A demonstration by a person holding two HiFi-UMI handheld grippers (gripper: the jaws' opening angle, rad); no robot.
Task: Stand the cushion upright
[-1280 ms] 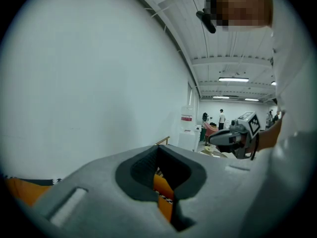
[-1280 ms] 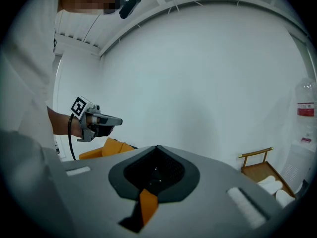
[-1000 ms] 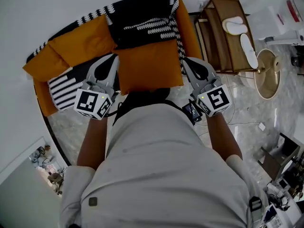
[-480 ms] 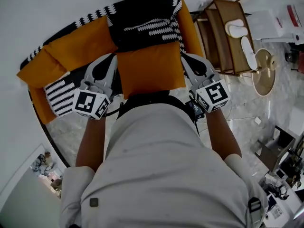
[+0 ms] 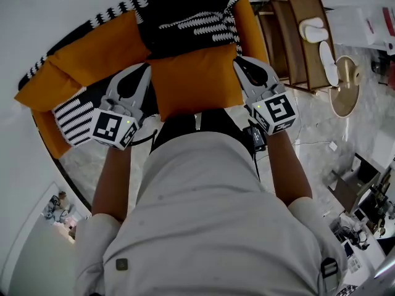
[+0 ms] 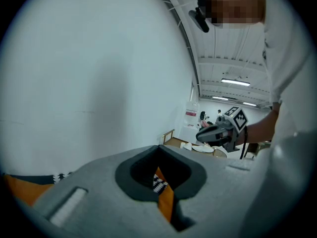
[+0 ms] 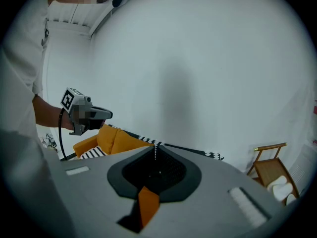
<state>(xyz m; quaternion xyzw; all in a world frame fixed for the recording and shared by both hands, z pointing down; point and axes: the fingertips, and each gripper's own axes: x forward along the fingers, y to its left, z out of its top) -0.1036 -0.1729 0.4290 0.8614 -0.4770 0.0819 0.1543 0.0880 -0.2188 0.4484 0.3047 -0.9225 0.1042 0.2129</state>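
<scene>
Two grippers share the cushion. The left gripper is clamped tight on its left edge, with a fold of orange cloth wedged between the jaws. The right gripper bites the right edge; its jaws have just been easing apart a touch, but orange cloth sits between them and looks pinched.

The cushion hangs over the front of the sofa, just below the black-and-white throw, with its long axis running straight across from one gripper to the other. Each gripper is at its own end, so neither is nearer. The broad face tips up toward the head camera rather than standing vertical. I judge the coming move turns on lowering the bottom edge onto the sofa seat and tilting the top back toward the sofa's backrest.

The cushion is a plump, soft rectangle in matte orange weave that sags slightly between the grips. The throw looks knitted, with white zigzag rows. A striped cushion lies at the sofa's left end.
</scene>
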